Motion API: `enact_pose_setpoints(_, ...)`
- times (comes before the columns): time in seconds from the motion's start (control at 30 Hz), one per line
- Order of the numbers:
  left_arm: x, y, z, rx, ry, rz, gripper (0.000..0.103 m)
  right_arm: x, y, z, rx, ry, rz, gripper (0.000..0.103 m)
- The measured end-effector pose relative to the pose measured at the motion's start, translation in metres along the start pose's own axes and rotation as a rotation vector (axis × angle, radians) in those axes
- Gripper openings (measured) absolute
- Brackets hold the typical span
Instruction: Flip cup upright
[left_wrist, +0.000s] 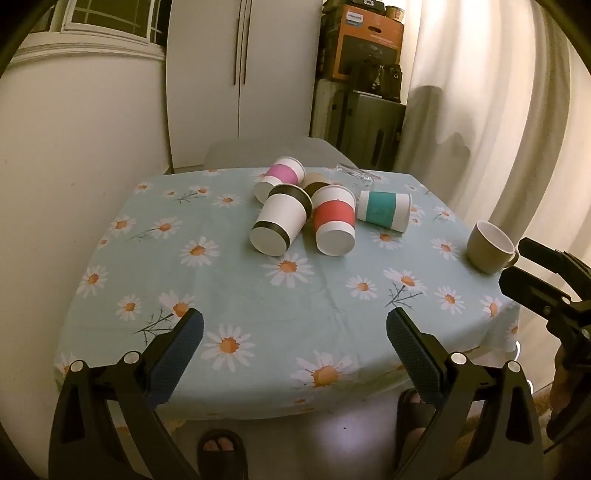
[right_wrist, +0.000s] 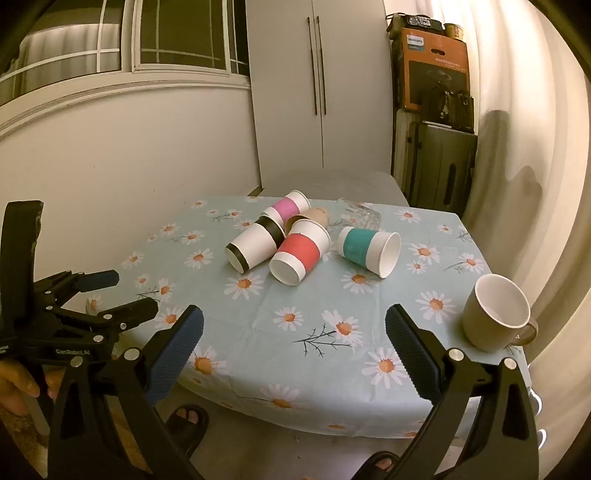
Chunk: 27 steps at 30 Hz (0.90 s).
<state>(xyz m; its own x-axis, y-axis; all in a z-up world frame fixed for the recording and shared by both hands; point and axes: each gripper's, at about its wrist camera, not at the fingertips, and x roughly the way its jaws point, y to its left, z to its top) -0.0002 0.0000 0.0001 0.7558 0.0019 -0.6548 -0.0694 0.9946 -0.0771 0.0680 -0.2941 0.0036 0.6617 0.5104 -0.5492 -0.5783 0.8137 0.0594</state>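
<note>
I have both grippers held back at the near edge of the table (left_wrist: 110, 266), each with its jaws wide apart and nothing between them: the left gripper (left_wrist: 294, 343) faces the middle, the right gripper (right_wrist: 294, 341) sits toward the mug (right_wrist: 495, 314) side. The cups lie tipped over in a cluster at the far middle, well apart from both. The red cup (left_wrist: 334, 225) lies with its base toward me and its long axis running away, almost in line with my left fingers; the black cup (left_wrist: 279, 221) just beside it lies the same way. The teal cup (right_wrist: 369, 249) lies crosswise, mouth to the right, nearer my right side. They look like thin paper, tapered and smooth, so I judge they'd roll or crush easily. The mug is glazed and already upright. The cloth is soft, daisy-printed, slightly creased.
</note>
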Motion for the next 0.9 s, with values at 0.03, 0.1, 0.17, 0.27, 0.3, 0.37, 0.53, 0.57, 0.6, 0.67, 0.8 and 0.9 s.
enact_pose_setpoints(0.03,0.0001,0.0000,0.0000,0.000,0.002,-0.002,0.097,-0.0001,0.0002,-0.0001,0.000,-0.001,0.001,0.098)
enact_pose_setpoints(0.1,0.0002,-0.0002,0.0000,0.003,0.004,0.001,0.097,-0.0002,0.0010,-0.0004,-0.002,-0.001,0.001,0.098)
enact_pose_setpoints(0.17,0.0002,0.0000,0.0001,0.004,0.003,0.001,0.097,0.0002,0.0043,-0.0007,-0.004,0.002,0.003,0.098)
enact_pose_setpoints(0.27,0.0006,0.0010,0.0008,0.001,0.001,0.001,0.097,0.0001,0.0038,-0.0001,-0.003,0.003,0.003,0.098)
enact_pose_setpoints(0.3,0.0003,-0.0002,0.0001,0.003,0.001,0.002,0.097,0.0006,0.0010,0.0008,0.000,0.005,0.002,0.098)
enact_pose_setpoints(0.37,0.0007,-0.0006,0.0001,0.004,0.001,0.003,0.097,0.0020,0.0011,0.0005,0.000,0.008,0.002,0.098)
enact_pose_setpoints(0.53,0.0004,-0.0001,0.0002,0.005,0.001,-0.002,0.097,0.0045,0.0041,-0.0012,-0.004,0.013,0.004,0.098)
enact_pose_setpoints(0.57,0.0005,-0.0001,0.0002,0.004,0.000,0.000,0.097,0.0048,0.0043,-0.0014,-0.005,0.014,0.002,0.098)
enact_pose_setpoints(0.6,0.0007,0.0000,0.0002,0.005,0.000,0.000,0.097,0.0059,0.0045,-0.0015,-0.004,0.015,0.002,0.098)
enact_pose_setpoints(0.67,0.0008,0.0003,0.0005,0.003,0.000,-0.001,0.097,0.0060,0.0046,-0.0017,-0.005,0.015,0.002,0.098)
enact_pose_setpoints(0.8,-0.0012,0.0023,0.0000,0.005,-0.002,0.005,0.097,0.0057,0.0044,-0.0012,-0.006,0.015,-0.003,0.098)
enact_pose_setpoints(0.9,-0.0013,0.0033,0.0004,0.003,-0.002,0.005,0.097,0.0087,0.0031,-0.0023,0.000,0.022,0.000,0.098)
